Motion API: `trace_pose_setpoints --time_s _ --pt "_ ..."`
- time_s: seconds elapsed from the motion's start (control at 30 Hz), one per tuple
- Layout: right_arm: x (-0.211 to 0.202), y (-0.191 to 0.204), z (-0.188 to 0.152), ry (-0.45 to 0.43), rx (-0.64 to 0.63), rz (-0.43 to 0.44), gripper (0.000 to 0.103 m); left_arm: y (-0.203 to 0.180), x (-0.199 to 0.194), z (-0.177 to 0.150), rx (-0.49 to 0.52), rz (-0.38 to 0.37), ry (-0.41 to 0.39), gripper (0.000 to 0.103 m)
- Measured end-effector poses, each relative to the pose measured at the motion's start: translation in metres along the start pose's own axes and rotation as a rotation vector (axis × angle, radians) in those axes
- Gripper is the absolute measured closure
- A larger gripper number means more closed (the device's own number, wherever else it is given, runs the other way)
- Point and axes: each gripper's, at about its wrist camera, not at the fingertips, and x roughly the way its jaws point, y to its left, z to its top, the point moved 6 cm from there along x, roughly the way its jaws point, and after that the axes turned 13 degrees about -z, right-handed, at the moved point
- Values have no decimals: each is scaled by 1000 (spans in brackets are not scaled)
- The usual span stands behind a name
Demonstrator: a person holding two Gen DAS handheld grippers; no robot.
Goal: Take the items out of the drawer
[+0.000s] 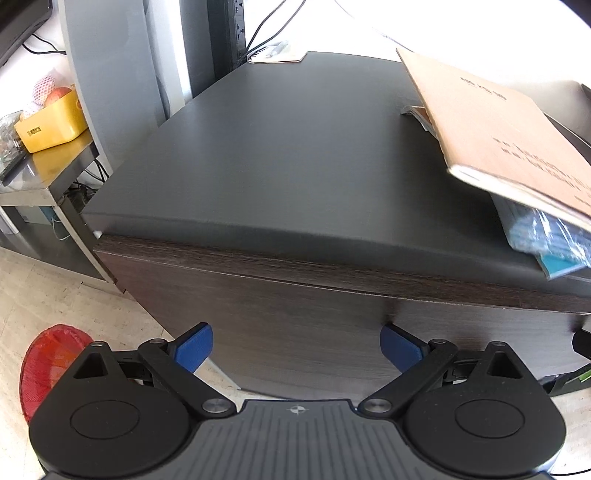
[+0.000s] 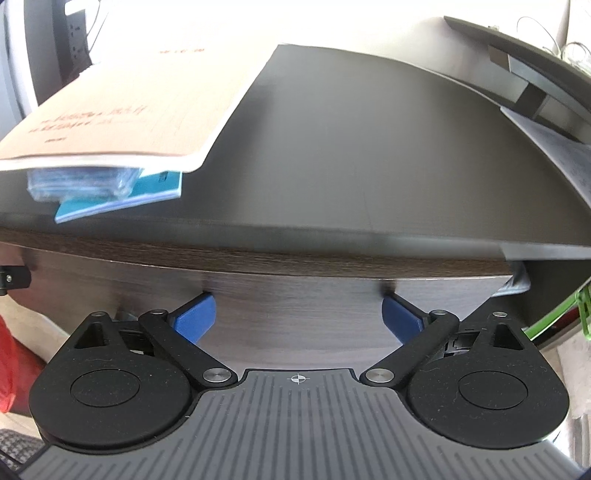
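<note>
A dark wood-grain drawer cabinet fills both views, its front panel [image 1: 295, 332] [image 2: 295, 306] closed and its dark top [image 1: 288, 147] [image 2: 351, 147] above. On the top lies a brown-covered booklet [image 1: 509, 129] [image 2: 129, 107] over a blue plastic-wrapped pack [image 1: 546, 229] [image 2: 77, 184] and a teal book [image 2: 155, 188]. My left gripper [image 1: 296, 349] stands open just before the front panel's left part, nothing between its blue pads. My right gripper [image 2: 298, 314] is open too, close to the panel's right part, also empty. The drawer's inside is hidden.
Left of the cabinet stands a metal shelf [image 1: 40, 184] with a yellow box [image 1: 51, 122] of fruit. A red mesh bag [image 1: 48, 365] lies on the tiled floor. A power strip [image 1: 240, 29] and cables hang behind. A dark desk edge [image 2: 535, 74] rises at the right, beside a green strap [image 2: 554, 317].
</note>
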Motion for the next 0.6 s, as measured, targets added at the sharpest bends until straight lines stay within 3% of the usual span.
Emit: trace_pose_setpoints --time_s 0.37,0.6 --pt "13 1 11 -4 8 9 4 -6 12 9 14 -10 32 3" --pt "5 1 3 39 34 32 5 -14 -4 -14 68 -15 68 4"
